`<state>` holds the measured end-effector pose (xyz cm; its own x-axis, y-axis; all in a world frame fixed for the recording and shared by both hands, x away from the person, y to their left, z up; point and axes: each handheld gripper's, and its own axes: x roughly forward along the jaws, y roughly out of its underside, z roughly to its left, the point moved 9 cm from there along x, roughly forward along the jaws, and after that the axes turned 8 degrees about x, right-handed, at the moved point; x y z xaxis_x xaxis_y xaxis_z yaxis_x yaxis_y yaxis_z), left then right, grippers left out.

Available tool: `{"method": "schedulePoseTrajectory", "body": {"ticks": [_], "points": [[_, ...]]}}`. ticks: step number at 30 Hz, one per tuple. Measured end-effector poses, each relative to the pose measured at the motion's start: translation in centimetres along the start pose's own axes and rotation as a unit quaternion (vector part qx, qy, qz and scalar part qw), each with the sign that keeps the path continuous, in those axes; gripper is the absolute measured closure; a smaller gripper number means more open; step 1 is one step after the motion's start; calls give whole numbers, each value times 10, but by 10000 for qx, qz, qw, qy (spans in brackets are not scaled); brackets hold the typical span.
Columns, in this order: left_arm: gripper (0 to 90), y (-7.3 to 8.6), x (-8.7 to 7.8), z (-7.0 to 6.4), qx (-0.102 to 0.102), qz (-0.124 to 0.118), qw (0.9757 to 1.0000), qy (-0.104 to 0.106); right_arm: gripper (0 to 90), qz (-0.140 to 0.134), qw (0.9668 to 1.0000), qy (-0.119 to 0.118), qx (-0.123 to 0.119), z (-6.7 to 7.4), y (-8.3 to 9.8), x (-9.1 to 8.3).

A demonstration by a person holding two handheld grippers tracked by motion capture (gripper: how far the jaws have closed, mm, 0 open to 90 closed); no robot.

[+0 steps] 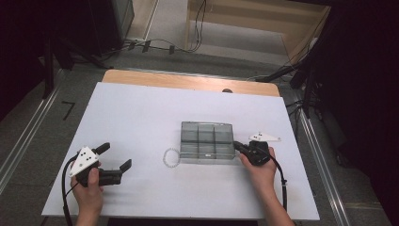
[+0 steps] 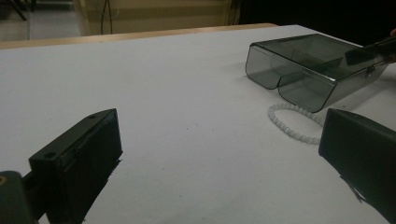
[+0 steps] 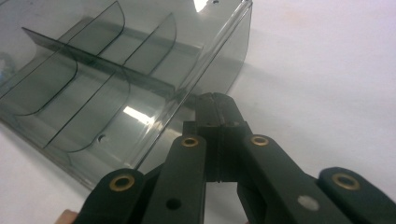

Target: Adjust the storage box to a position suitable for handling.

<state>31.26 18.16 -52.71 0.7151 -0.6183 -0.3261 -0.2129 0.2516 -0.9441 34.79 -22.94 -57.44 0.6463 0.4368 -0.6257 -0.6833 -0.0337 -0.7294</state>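
While the right claw (image 3: 215,100) presses together against the box (image 3: 107,70), the bracelet (image 1: 171,157) lies half hidden.

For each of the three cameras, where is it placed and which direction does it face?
High view: above the person's side, facing forward and down on the table; both forearms, left claw and right claw show.
Left gripper view: on the left claw, low, facing across the table to the box and bracelet; its open jaws show.
Right gripper view: on the right claw, facing the box's edge; its shut jaws show.
Shared: all three see the box.
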Motion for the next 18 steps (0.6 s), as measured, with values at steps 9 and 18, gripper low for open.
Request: {"method": "schedulePoseTrajectory", "body": {"ticks": [9, 18], "points": [[0, 0, 0, 1, -30, -14, 10000, -6, 880, 84, 9998, -109, -135, 17, 6, 4], [0, 0, 0, 0, -36, -11, 10000, 7, 880, 51, 9994, -166, -285, 25, 6, 7]]}}
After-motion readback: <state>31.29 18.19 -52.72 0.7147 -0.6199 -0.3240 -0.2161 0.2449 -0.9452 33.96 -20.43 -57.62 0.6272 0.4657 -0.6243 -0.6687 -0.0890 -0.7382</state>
